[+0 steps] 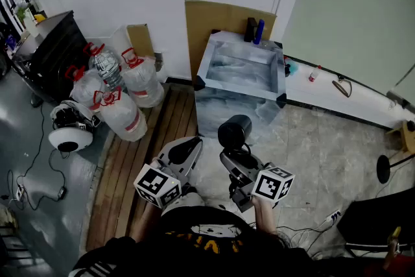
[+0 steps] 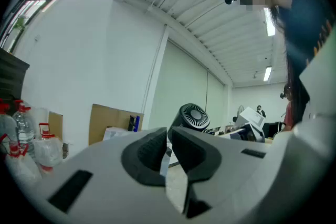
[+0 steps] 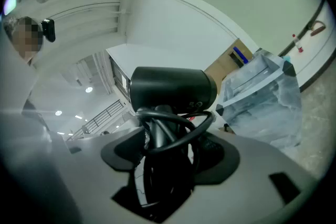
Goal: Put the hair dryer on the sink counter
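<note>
We are in the carry: the hair dryer is picked up but not yet on the sink counter. Close to our body, our right gripper (image 1: 231,160) is clenched on the handle of the black hair dryer (image 1: 235,132). The right gripper view shows the pads pressed to either side of the handle, and the cord (image 3: 178,124) is looped round it between the jaws. The barrel sits crosswise above the jaws. Just beside it, our left gripper (image 1: 189,150) has its jaws drawn together on nothing and seems to play no part.

The dryer hangs in the air short of the sink counter (image 1: 206,67), over pale stone-patterned floor (image 1: 324,159). A strip of wooden slats (image 1: 146,146) runs to the left of it.

As we judge it, the next move is to reach forward and up over the near wall of the marble-look sink unit. We would then set the dryer on the flat rim rather than in the basin. The rim looks narrow, so the barrel may need to lie along it. The loose cord could catch on a corner or drag the dryer off once we let go.

Farther off, a dark bottle (image 1: 250,29) and a blue bottle (image 1: 259,31) stand on the back edge of the unit. A cardboard sheet (image 1: 204,26) leans on the white wall behind it. To the left are large water jugs (image 1: 123,115) and a black cabinet (image 1: 55,48). To the right runs a low white ledge (image 1: 350,104).
</note>
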